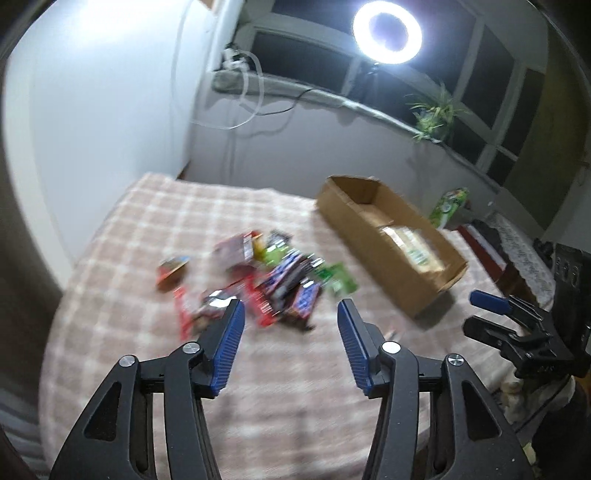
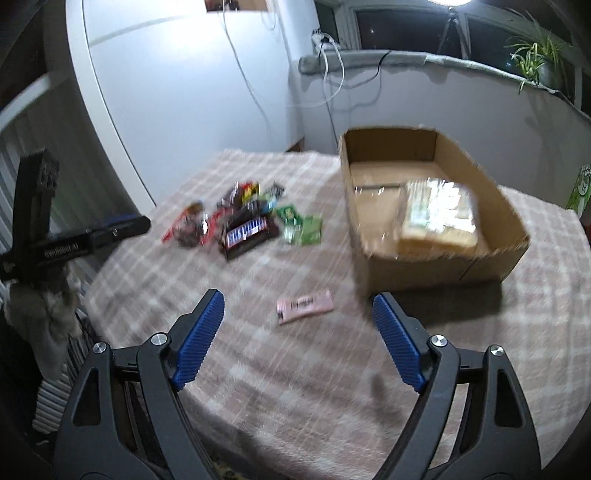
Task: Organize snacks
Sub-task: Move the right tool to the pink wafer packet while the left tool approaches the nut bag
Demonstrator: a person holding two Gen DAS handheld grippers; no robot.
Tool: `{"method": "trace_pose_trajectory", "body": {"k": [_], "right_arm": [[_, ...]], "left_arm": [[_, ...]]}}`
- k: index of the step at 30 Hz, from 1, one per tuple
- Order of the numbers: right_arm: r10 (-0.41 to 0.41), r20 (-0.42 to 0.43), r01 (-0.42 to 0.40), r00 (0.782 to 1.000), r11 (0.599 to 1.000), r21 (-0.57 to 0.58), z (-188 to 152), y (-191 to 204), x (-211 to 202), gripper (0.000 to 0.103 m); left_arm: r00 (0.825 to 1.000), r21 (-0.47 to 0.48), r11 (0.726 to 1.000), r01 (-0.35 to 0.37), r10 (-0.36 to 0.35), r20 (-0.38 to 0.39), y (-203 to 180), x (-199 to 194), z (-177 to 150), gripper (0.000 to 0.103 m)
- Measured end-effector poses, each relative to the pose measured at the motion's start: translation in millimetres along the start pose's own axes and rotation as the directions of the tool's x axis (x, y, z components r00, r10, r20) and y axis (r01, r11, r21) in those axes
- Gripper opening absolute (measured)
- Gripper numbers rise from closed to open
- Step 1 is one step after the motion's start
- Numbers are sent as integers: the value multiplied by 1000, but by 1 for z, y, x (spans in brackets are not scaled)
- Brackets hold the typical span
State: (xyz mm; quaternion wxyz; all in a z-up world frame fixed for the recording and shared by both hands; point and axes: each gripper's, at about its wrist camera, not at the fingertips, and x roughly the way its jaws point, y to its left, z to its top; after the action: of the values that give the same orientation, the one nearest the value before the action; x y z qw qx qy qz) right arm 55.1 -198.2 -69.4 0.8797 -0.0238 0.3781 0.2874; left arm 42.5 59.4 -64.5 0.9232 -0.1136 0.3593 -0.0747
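Note:
A pile of snack packets (image 1: 258, 280) lies on the checked tablecloth (image 1: 258, 387); it also shows in the right wrist view (image 2: 243, 225). An open cardboard box (image 1: 391, 243) stands to its right, also in the right wrist view (image 2: 432, 210), with a clear-wrapped pack (image 2: 436, 218) inside. A pink bar (image 2: 304, 305) lies alone near the box's front corner. My left gripper (image 1: 291, 314) is open and empty above the cloth, just short of the pile. My right gripper (image 2: 298, 301) is open and empty, with the pink bar between its fingertips in view. Both views are blurred.
A green carton (image 1: 448, 206) stands behind the box at the table's far right. A ring light (image 1: 386, 31) and a potted plant (image 1: 436, 114) are on the window ledge. The right gripper (image 1: 509, 314) shows at the left view's right edge. A white wall is on the left.

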Motion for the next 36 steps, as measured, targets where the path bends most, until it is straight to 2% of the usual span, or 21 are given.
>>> {"method": "trace_pose_trajectory", "body": {"k": [6, 12, 21, 23, 31, 35, 36], "right_arm": [[-21, -70, 18, 997, 999, -49, -9, 3, 31, 85], [-17, -118, 7, 993, 997, -82, -7, 5, 55, 76], [-14, -137, -2, 990, 993, -117, -5, 7, 72, 75], [-7, -141, -9, 990, 993, -114, -5, 5, 74, 76], [14, -146, -32, 989, 992, -125, -3, 1, 85, 76], [-1, -148, -22, 989, 987, -159, -4, 6, 89, 75], [-3, -148, -22, 989, 986, -167, -4, 8, 89, 73]], "left_arm": [[999, -29, 999, -37, 36, -36, 27, 5, -16, 54], [999, -21, 999, -29, 28, -37, 40, 11, -19, 56], [996, 74, 995, -60, 65, -66, 47, 38, -7, 59], [995, 106, 993, -60, 68, -76, 47, 46, -4, 65], [989, 205, 976, -71, 95, -114, 39, 69, -2, 65], [987, 215, 973, -79, 107, -118, 39, 76, 0, 67], [987, 215, 973, -79, 106, -118, 38, 76, 1, 67]]}}
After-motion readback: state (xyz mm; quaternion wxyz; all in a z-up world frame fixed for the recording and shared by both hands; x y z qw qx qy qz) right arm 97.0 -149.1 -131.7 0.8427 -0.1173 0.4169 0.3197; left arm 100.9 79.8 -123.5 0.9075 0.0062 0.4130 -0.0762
